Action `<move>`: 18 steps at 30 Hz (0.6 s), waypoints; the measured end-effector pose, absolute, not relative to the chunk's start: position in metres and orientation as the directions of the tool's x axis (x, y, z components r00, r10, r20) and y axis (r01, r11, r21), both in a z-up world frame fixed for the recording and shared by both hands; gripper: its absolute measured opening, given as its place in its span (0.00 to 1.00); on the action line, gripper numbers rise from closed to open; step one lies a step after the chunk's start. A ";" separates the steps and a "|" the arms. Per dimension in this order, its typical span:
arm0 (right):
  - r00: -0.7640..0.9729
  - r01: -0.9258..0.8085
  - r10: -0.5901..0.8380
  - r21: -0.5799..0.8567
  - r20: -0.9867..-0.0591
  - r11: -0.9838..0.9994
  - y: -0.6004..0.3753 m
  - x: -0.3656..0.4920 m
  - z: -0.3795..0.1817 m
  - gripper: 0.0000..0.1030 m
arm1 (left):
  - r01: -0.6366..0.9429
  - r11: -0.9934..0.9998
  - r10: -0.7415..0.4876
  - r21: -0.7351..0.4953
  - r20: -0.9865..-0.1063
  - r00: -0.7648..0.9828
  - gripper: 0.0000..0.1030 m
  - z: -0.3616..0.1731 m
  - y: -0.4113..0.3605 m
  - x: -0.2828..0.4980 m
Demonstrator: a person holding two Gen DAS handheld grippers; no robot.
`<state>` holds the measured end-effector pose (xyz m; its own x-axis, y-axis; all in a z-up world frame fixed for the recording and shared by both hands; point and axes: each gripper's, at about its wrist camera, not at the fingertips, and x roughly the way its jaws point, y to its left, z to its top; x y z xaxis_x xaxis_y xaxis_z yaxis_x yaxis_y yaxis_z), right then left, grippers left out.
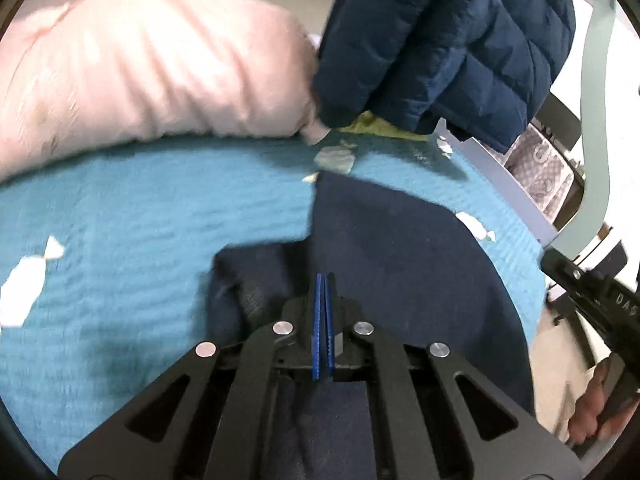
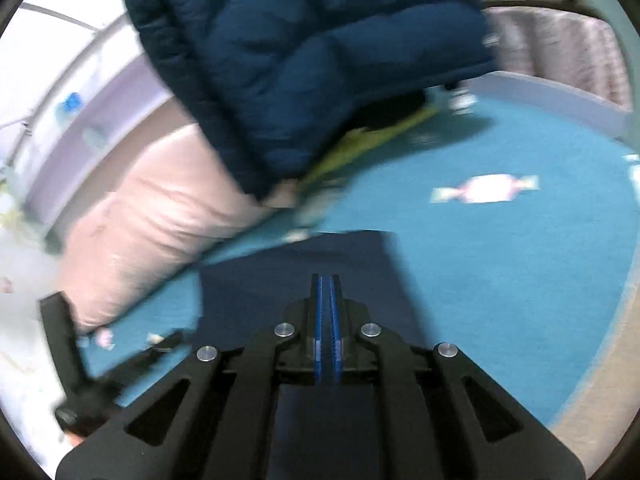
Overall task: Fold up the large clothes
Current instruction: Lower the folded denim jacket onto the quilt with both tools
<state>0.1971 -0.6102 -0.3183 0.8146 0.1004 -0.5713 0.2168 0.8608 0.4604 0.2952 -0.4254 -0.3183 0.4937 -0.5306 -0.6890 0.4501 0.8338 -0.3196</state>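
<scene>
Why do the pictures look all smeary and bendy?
Left wrist view: the teal sheet and pink pillow are streaked with motion blur; the left gripper stays sharp. Right wrist view: the puffy jacket is smeared, the right gripper crisp. Both views curve at the edges, with dark corners, from the fisheye lens.

Garment (image 1: 392,248) on bedspread (image 1: 140,232), pillow (image 1: 152,68) and jacket (image 1: 444,36) behind.

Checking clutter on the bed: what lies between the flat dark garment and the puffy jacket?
Bare teal bedcover, plus a yellow-green cloth under the puffy jacket, beyond the dark garment; clearest in the right wrist view.
</scene>
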 end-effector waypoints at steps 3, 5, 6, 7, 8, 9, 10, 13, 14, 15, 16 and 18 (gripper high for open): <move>0.796 0.188 0.088 0.383 -0.599 0.904 -0.588 0.231 -0.327 0.06 | 0.446 0.826 -0.546 -0.345 -0.688 0.478 0.04 -0.321 -0.445 0.304; 0.781 0.162 0.153 0.434 -0.605 0.886 -0.582 0.248 -0.338 0.06 | 0.443 0.835 -0.530 -0.327 -0.696 0.485 0.04 -0.327 -0.456 0.308; 0.768 0.161 0.160 0.430 -0.620 0.888 -0.580 0.256 -0.344 0.06 | 0.442 0.840 -0.519 -0.314 -0.703 0.487 0.04 -0.331 -0.460 0.311; 0.755 0.164 0.152 0.408 -0.638 0.898 -0.579 0.268 -0.348 0.06 | 0.443 0.843 -0.513 -0.306 -0.706 0.488 0.04 -0.334 -0.464 0.314; 0.743 0.158 0.152 0.392 -0.651 0.906 -0.579 0.273 -0.353 0.02 | 0.446 0.849 -0.499 -0.285 -0.711 0.496 0.04 -0.340 -0.467 0.317; 0.737 0.150 0.154 0.382 -0.658 0.912 -0.582 0.275 -0.359 0.00 | 0.446 0.851 -0.494 -0.278 -0.713 0.498 0.03 -0.343 -0.466 0.319; 0.733 0.139 0.161 0.377 -0.661 0.916 -0.587 0.277 -0.363 0.00 | 0.440 0.849 -0.499 -0.292 -0.717 0.487 0.03 -0.351 -0.464 0.325; 0.741 0.128 0.185 0.406 -0.646 0.905 -0.612 0.270 -0.368 0.00 | 0.378 0.845 -0.527 -0.378 -0.709 0.469 0.03 -0.363 -0.443 0.342; 0.748 0.157 0.166 0.415 -0.642 0.896 -0.625 0.263 -0.369 0.00 | 0.321 0.868 -0.494 -0.379 -0.722 0.485 0.04 -0.367 -0.432 0.349; 0.744 0.203 0.124 0.399 -0.657 0.894 -0.638 0.256 -0.371 0.00 | 0.255 0.893 -0.451 -0.372 -0.745 0.491 0.04 -0.374 -0.421 0.358; 0.740 0.239 0.096 0.394 -0.665 0.888 -0.653 0.249 -0.373 0.00 | 0.228 0.886 -0.463 -0.403 -0.750 0.473 0.03 -0.381 -0.409 0.368; 0.683 0.375 -0.017 0.330 -0.731 0.866 -0.678 0.237 -0.381 0.05 | 0.203 0.924 -0.381 -0.323 -0.785 0.488 0.03 -0.384 -0.394 0.377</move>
<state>0.2373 -0.6784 -0.3815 0.6825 -0.0169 -0.7307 0.3752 0.8660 0.3305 0.3774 -0.3942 -0.3844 0.4875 -0.3813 -0.7855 0.2031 0.9245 -0.3227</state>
